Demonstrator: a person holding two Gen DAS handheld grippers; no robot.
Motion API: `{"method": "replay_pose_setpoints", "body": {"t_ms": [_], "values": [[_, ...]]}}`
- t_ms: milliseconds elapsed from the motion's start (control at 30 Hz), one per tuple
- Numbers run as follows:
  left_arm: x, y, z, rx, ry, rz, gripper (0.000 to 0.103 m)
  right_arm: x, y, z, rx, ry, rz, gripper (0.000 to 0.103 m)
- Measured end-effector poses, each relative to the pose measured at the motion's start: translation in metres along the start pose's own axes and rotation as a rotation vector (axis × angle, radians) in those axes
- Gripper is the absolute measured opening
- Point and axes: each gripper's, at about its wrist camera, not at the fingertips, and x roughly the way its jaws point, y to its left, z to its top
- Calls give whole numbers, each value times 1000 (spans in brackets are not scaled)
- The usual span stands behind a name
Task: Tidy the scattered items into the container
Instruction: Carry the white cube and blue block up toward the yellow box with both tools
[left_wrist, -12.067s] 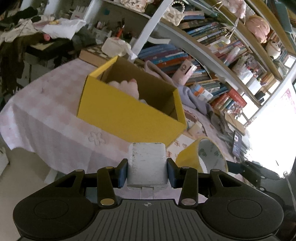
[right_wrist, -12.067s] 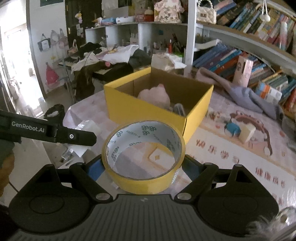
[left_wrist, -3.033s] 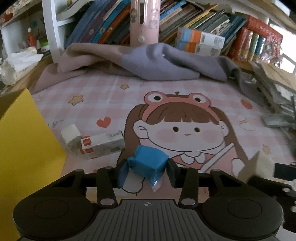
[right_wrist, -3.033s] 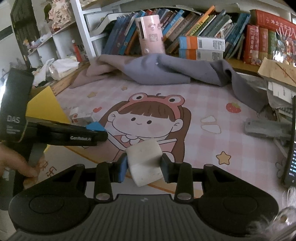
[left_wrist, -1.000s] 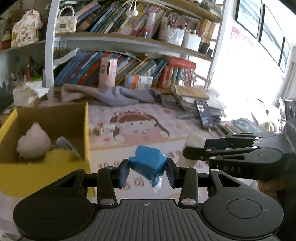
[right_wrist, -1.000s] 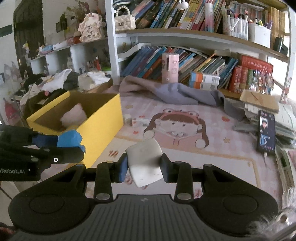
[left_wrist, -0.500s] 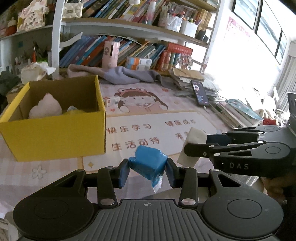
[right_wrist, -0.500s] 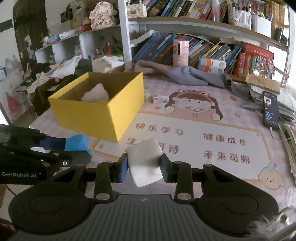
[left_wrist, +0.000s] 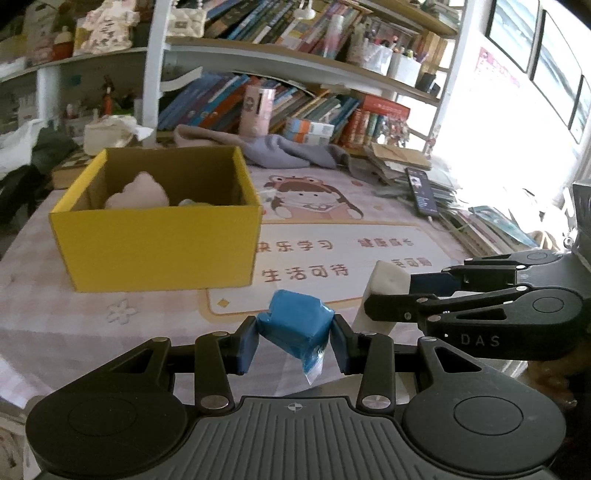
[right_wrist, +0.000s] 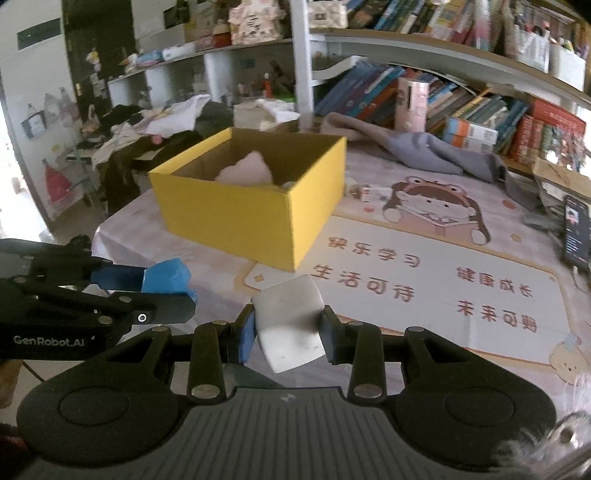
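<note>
My left gripper (left_wrist: 293, 338) is shut on a blue wrapped block (left_wrist: 295, 325), held above the table's near edge in front of the yellow cardboard box (left_wrist: 162, 243). My right gripper (right_wrist: 288, 332) is shut on a white block (right_wrist: 290, 321), just right of the left one. The box (right_wrist: 236, 218) stands open and holds a pink plush (left_wrist: 138, 194) and other items partly hidden by its wall. The right gripper and its white block (left_wrist: 386, 291) show in the left wrist view. The left gripper and blue block (right_wrist: 166, 278) show in the right wrist view.
A small white box (right_wrist: 373, 194) and a small pale block lie on the cartoon mat (left_wrist: 314, 199) behind the yellow box. A grey cloth (left_wrist: 280, 151), book shelves, a phone (left_wrist: 421, 190) and stacked papers border the table's far and right sides.
Both grippers have pulled back toward the table's near edge, holding their blocks. The yellow box now sits closer and more central in both views.
</note>
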Motion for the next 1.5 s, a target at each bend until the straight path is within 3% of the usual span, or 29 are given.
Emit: {"method": "replay_pose_setpoints", "body": {"t_ms": [833,1233,1500], "values": [[-25,43,0,-107,-53,185,40,41,47,37,-174,-17,194,33],[-15,68,54,-77,-169,255,40,66,30,100,-167,-172,185,32],[18,95,96,-74,-201,269,40,106,15,149,-171,-204,187,32]]}}
